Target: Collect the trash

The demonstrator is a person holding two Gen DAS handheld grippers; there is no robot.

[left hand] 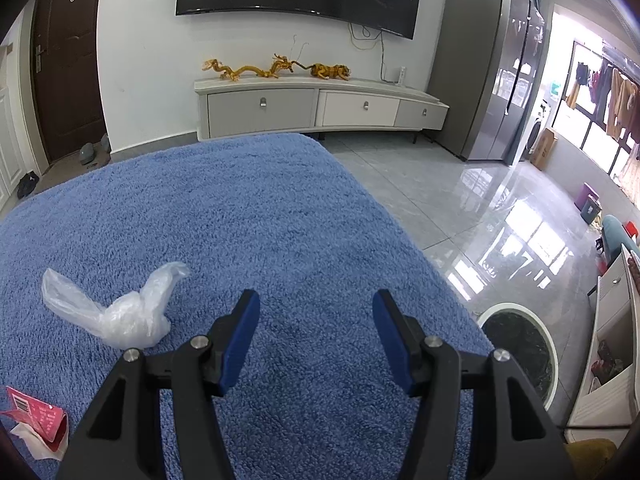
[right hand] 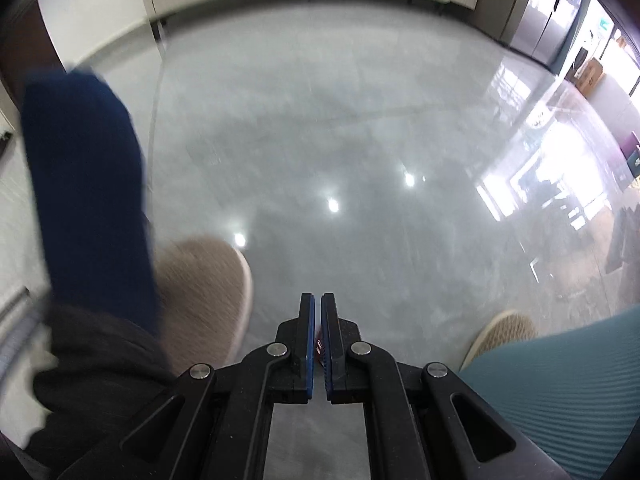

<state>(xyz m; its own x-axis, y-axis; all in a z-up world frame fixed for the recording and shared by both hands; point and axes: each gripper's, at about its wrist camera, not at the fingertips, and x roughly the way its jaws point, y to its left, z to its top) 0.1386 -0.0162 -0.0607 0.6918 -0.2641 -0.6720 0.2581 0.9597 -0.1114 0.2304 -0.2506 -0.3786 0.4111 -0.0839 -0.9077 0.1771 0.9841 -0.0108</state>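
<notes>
A crumpled clear plastic bag (left hand: pixel 116 308) is lying on a blue fleece blanket (left hand: pixel 248 216) covering the bench. Its long axis is running across the left wrist view, from a loose handle at the left up to a twisted tip pointing upper right, with the bunched body sagging between them. Nearer the camera, at the lower left edge, a red wrapper (left hand: pixel 38 420) is resting on a scrap of white paper (left hand: pixel 32 444), its barcode end pointing up and left.

The left claw (left hand: pixel 316 340) is hovering over the blanket just right of the bag, its jaws standing about half open with nothing between them.

The right claw (right hand: pixel 318 336) is pointing steeply down at a glossy grey floor (right hand: pixel 340 140), its jaws closed almost together. A small red sliver (right hand: pixel 319 346) is showing in the slit; it may be a pinched wrapper, but the blurred view is too poor to be sure.

Beyond the bench's right edge, a round white bin (left hand: pixel 520 352) with a dark liner is standing on the floor.

The task is looking only partly done: the bag, wrapper and paper are still waiting to be collected.
</notes>
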